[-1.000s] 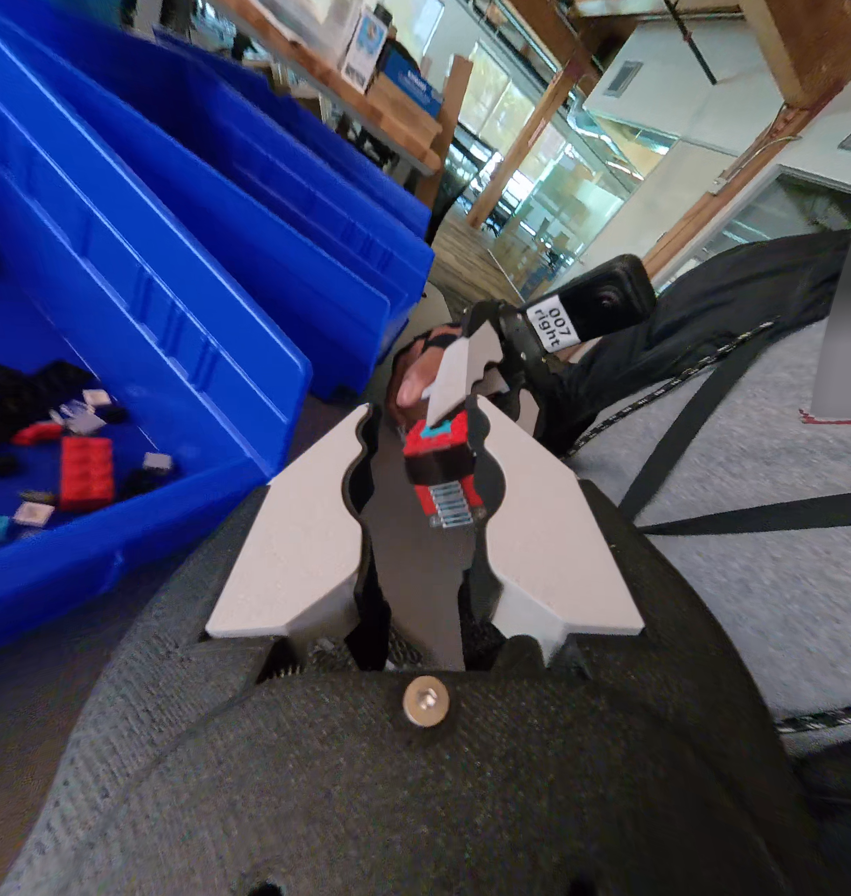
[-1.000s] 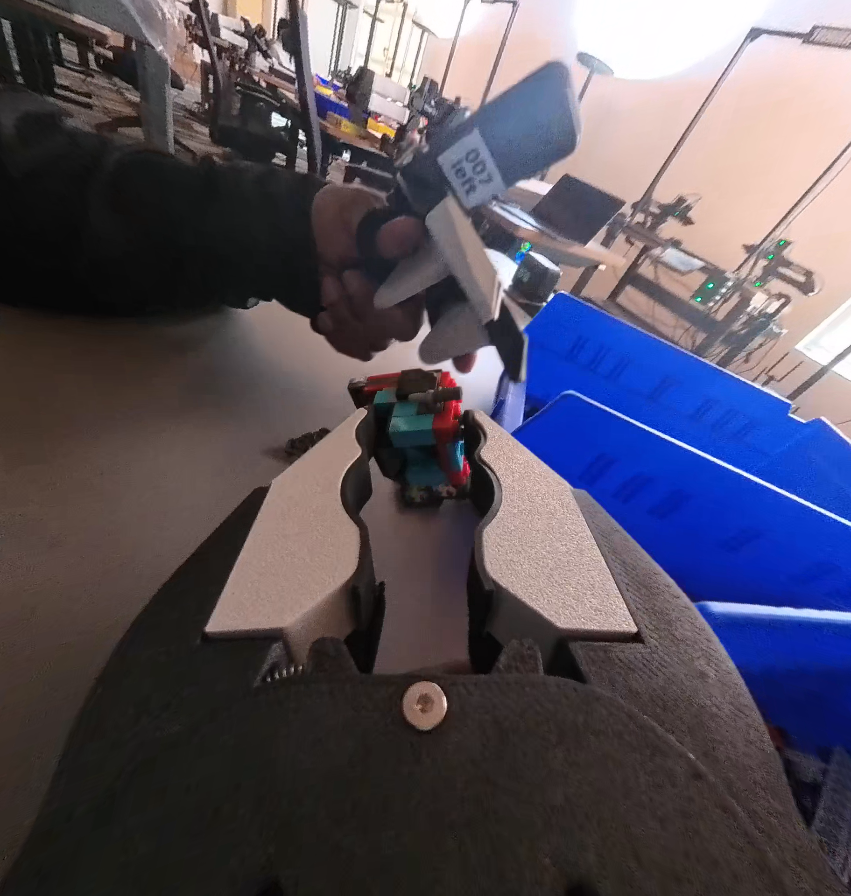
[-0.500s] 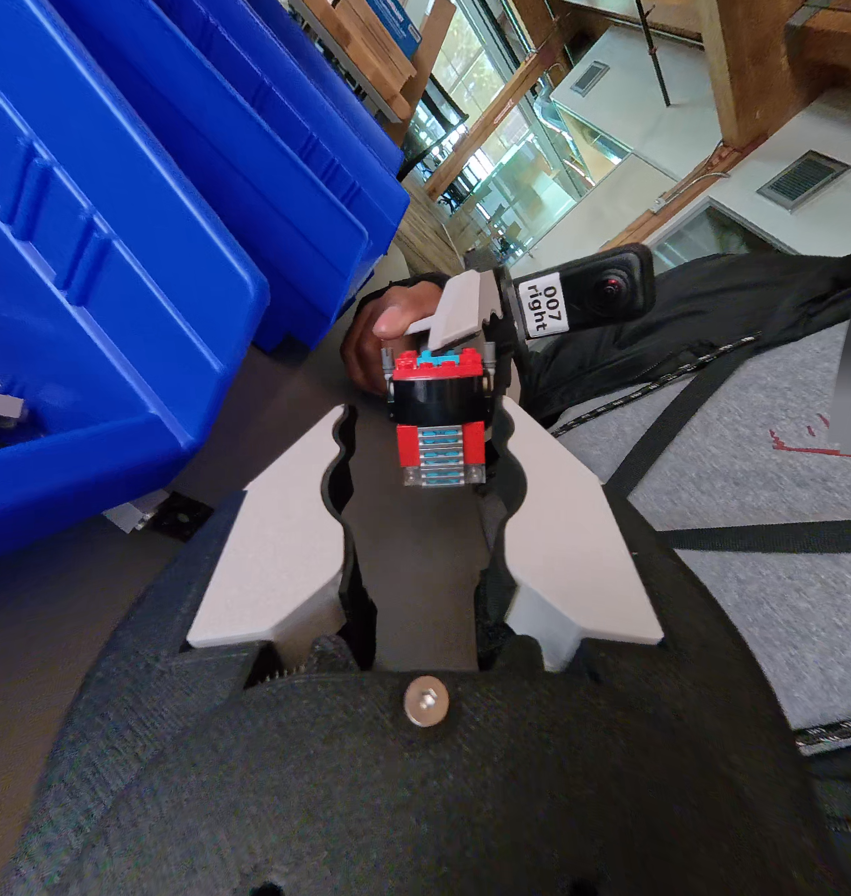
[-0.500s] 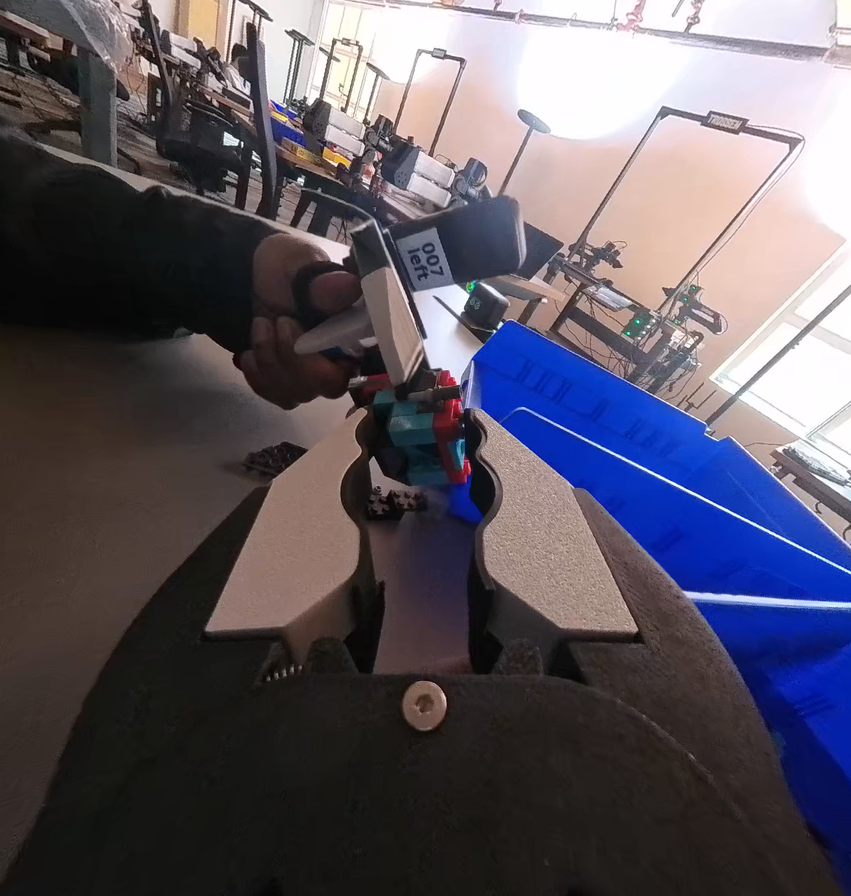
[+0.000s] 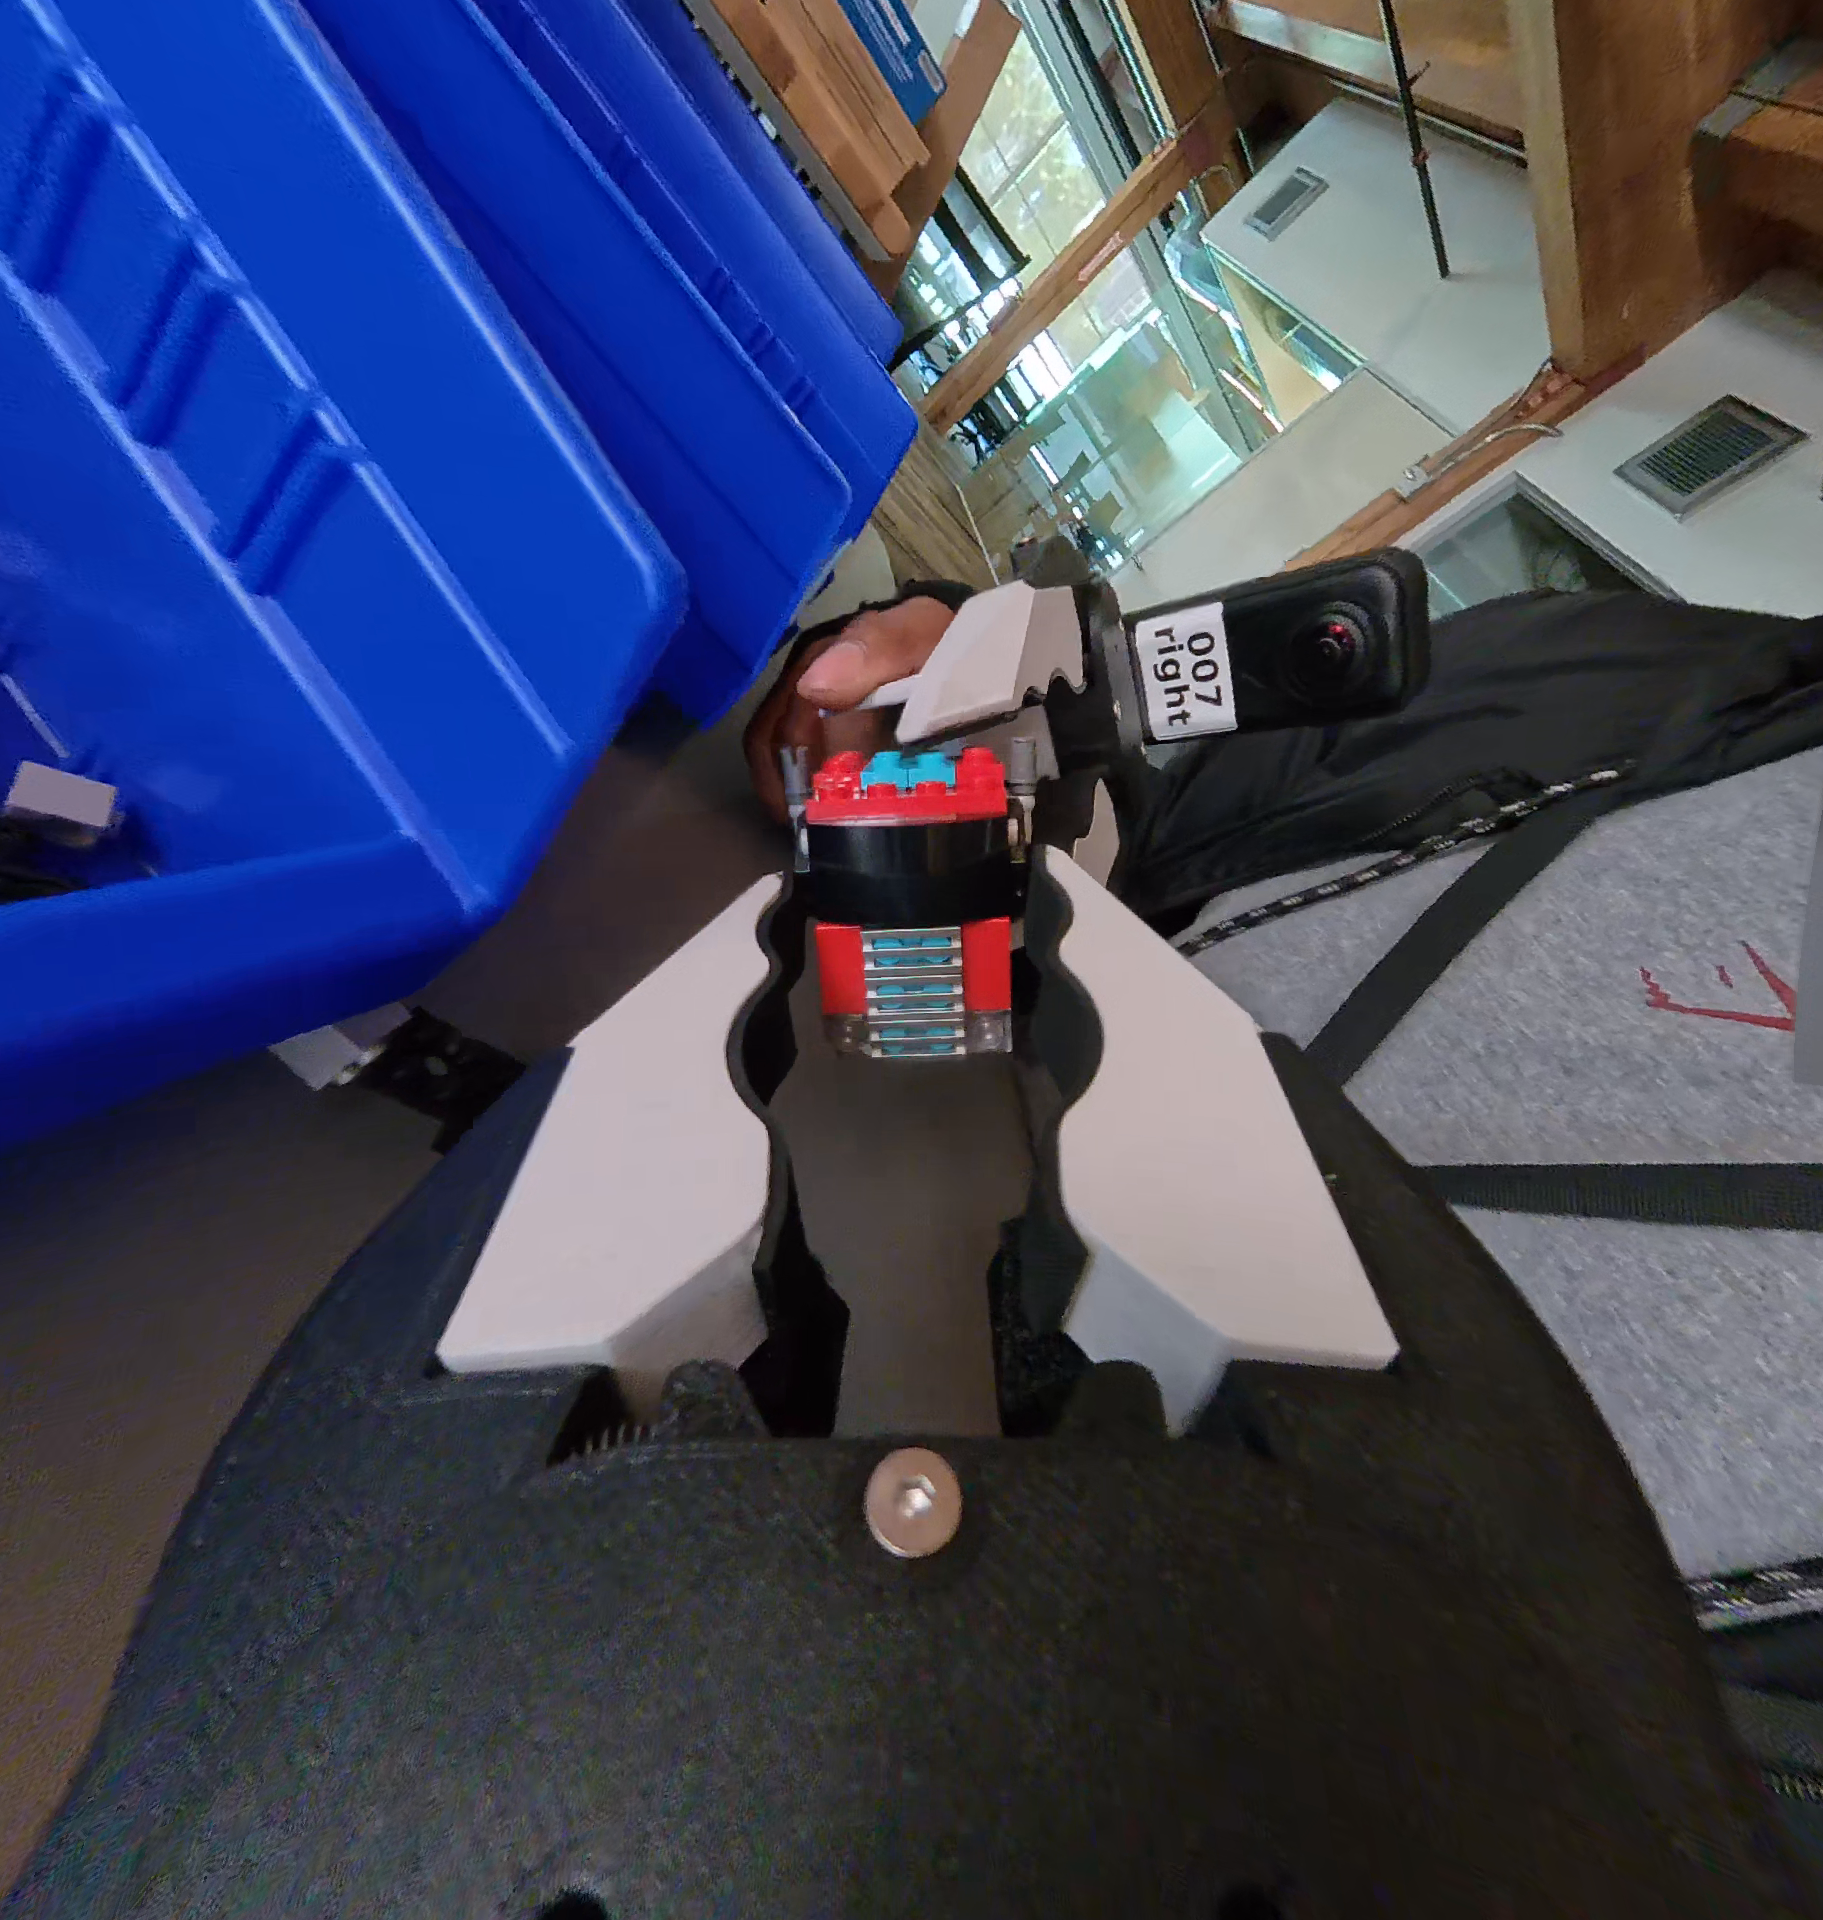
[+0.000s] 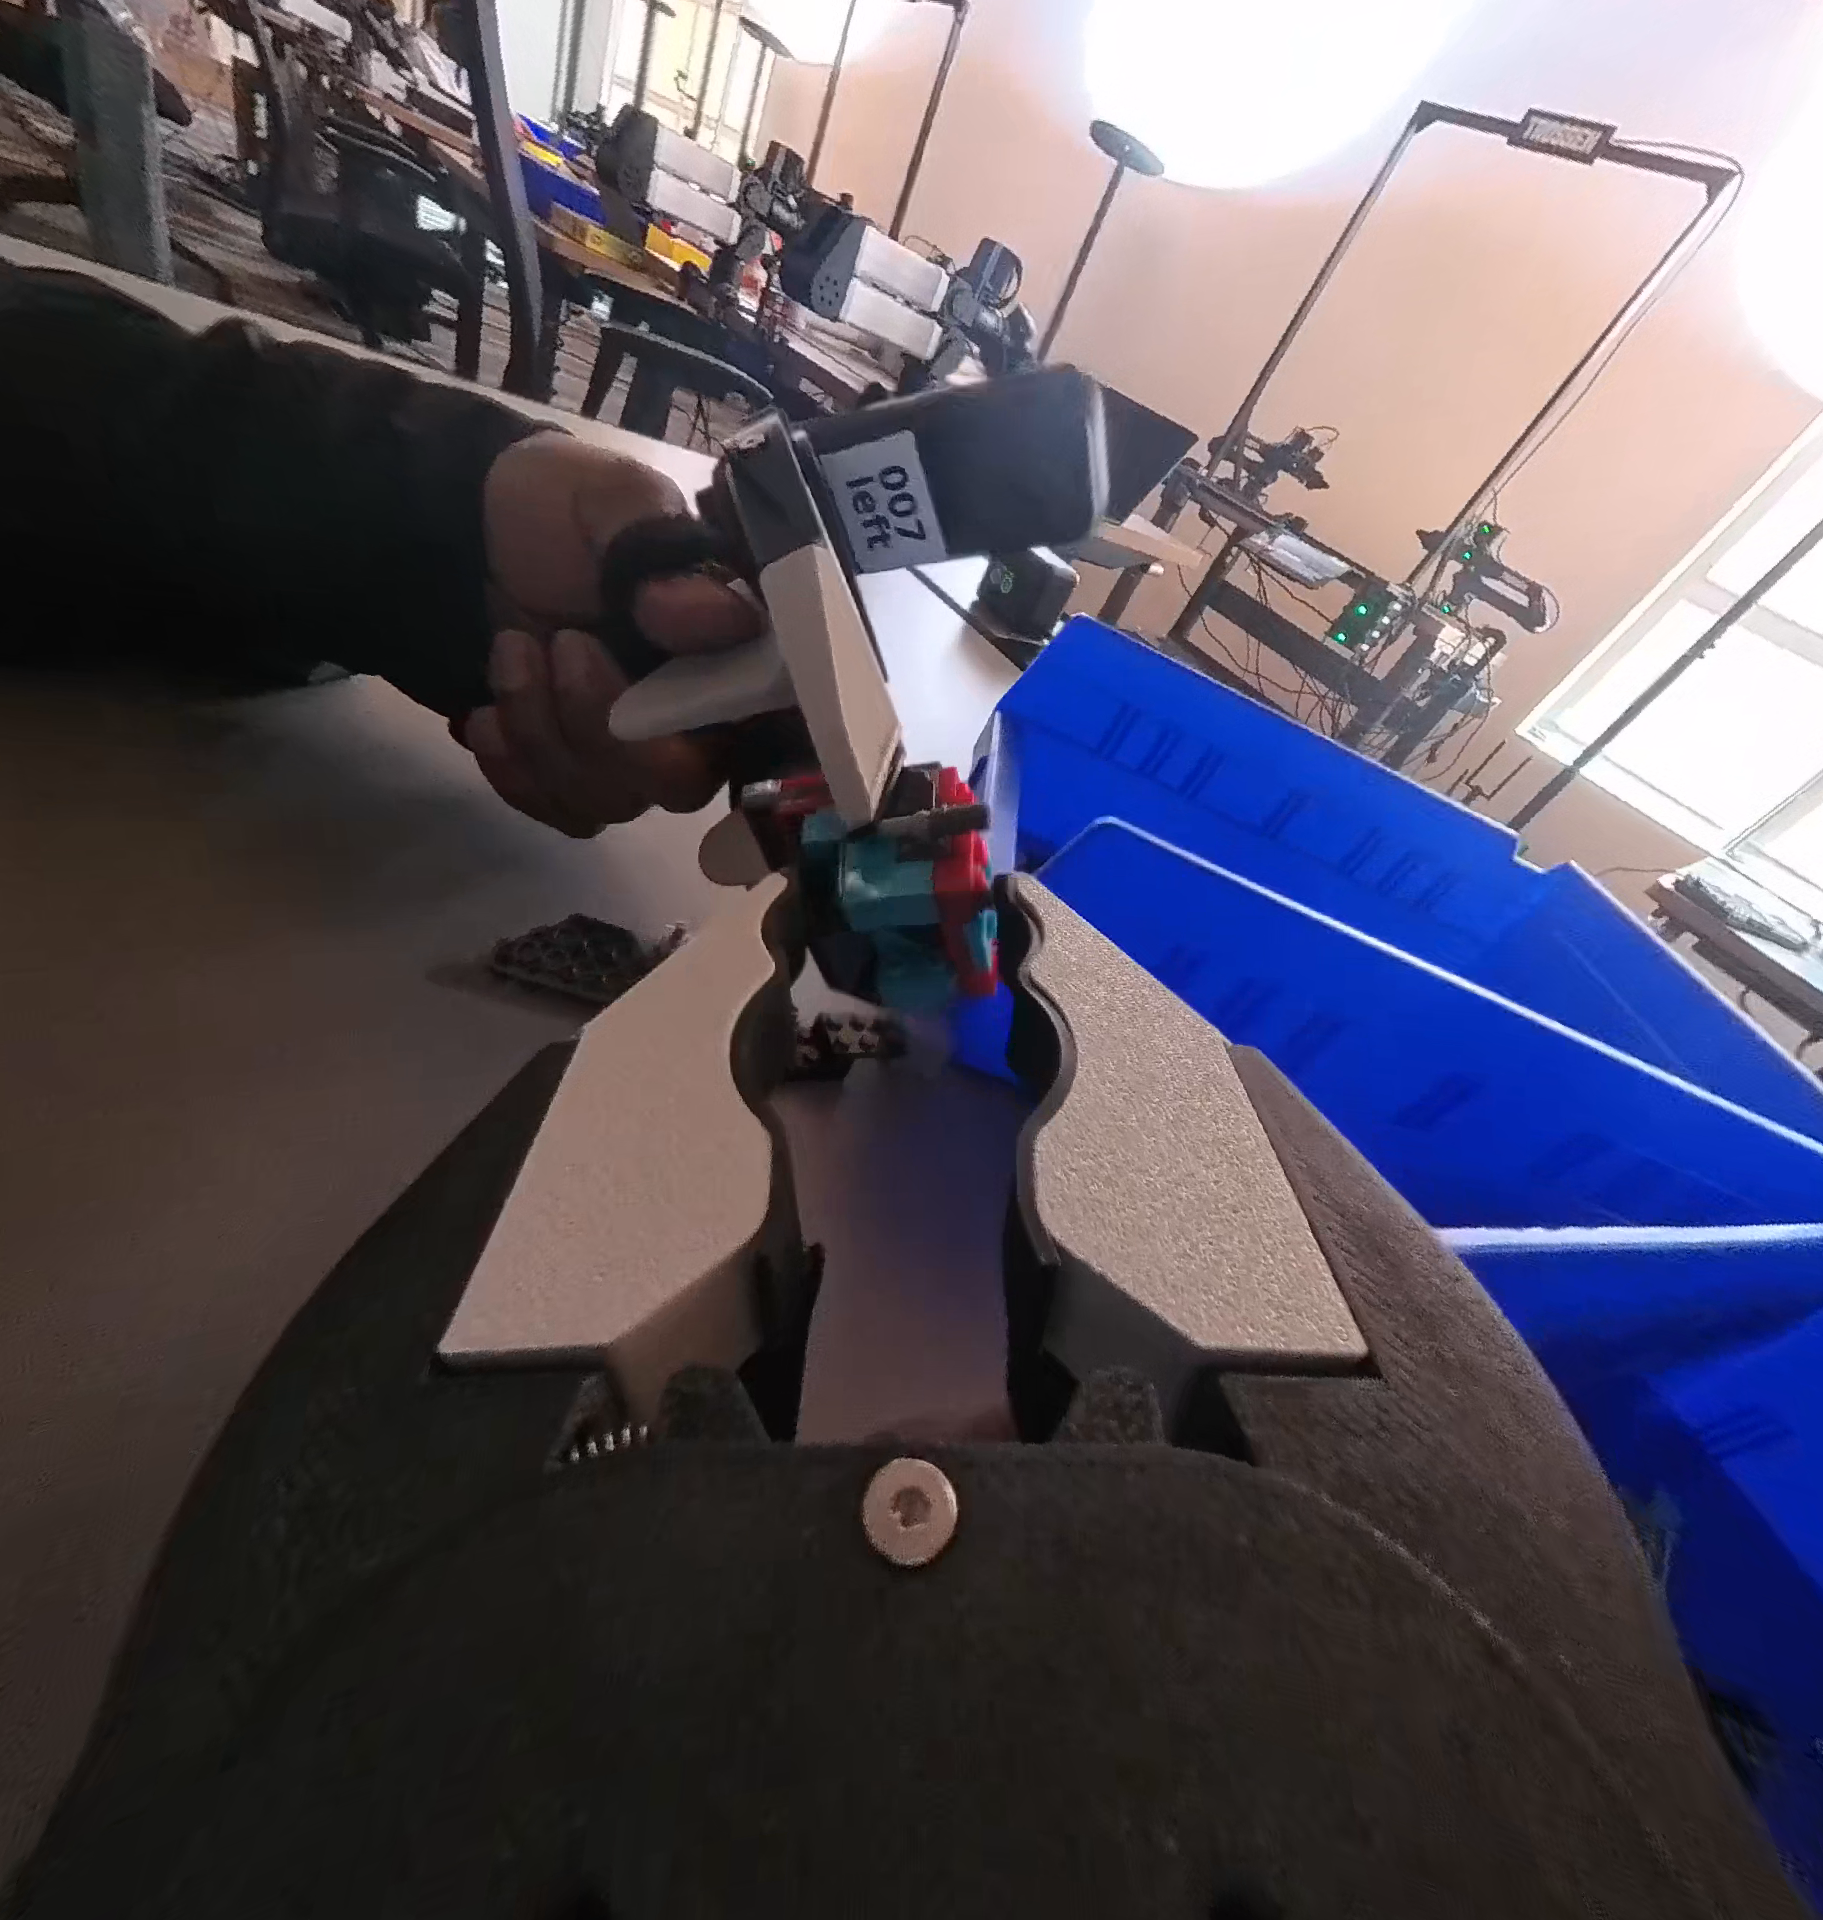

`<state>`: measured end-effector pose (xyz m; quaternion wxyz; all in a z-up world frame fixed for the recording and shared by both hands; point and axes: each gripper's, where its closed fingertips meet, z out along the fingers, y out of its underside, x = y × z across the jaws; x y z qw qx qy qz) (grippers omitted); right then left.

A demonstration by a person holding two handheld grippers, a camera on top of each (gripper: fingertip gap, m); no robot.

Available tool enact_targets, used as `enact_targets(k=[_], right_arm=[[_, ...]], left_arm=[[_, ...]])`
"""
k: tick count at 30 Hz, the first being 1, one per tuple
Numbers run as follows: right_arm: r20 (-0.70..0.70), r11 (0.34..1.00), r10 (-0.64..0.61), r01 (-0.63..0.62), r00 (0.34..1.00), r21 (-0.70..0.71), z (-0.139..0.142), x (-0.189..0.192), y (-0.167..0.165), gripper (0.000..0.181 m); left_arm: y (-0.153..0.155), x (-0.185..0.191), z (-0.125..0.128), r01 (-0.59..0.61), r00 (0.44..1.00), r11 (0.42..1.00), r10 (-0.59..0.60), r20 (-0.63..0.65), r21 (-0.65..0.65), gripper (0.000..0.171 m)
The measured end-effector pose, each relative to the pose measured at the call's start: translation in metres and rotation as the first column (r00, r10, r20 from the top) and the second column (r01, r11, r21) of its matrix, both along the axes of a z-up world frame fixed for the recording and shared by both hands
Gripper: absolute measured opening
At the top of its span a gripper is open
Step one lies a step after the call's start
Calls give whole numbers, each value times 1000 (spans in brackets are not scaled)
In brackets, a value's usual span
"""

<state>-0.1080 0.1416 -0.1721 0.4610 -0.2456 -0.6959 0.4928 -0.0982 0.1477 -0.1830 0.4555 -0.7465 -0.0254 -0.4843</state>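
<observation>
Left wrist view shows your blue bins [image 5: 387, 499] filling the upper left, standing on the grey table [image 5: 107, 1299]. Your left claw [image 5: 912, 904] is clamped on the black middle of a small brick model [image 5: 912, 914], red and teal, held clear above the table. Your right claw [image 6: 896, 904] pinches the same model [image 6: 902, 894] from the opposite end. Loose black brick pieces [image 6: 574, 951] lie on the table just beside it.

brick model [image 5: 912, 914] between jaws, bins [image 5: 367, 520] left
</observation>
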Motion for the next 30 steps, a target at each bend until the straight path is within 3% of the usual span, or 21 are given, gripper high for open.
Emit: enact_targets(k=[3, 7, 10, 13, 17, 22, 30], right_arm=[[36, 997, -18, 20, 999, -75, 2, -3, 7, 39], [206, 986, 76, -42, 976, -164, -12, -4, -5, 40], [328, 990, 125, -94, 936, -109, -32, -4, -22, 40], [424, 996, 87, -87, 902, -18, -53, -9, -28, 40], [543, 990, 129, -140, 830, -21, -68, -4, -44, 41], [605, 984, 59, -149, 794, 101, -88, -9, -51, 41], [584, 974, -8, -127, 812, 190, -93, -26, -65, 37]], left_arm=[[-4, -17, 6, -50, 999, 999, 50, -10, 17, 44], [-18, -44, 11, -117, 991, 993, 118, -63, 29, 44], [-30, -59, 7, -150, 981, 988, 152, -124, 22, 44], [-39, -72, 2, -191, 970, 981, 190, -149, 7, 44], [-43, -89, -2, -260, 955, 966, 256, -153, -9, 44], [-46, -97, 1, -296, 943, 955, 293, -160, 4, 44], [-45, -99, 8, -319, 933, 947, 319, -166, 29, 44]])
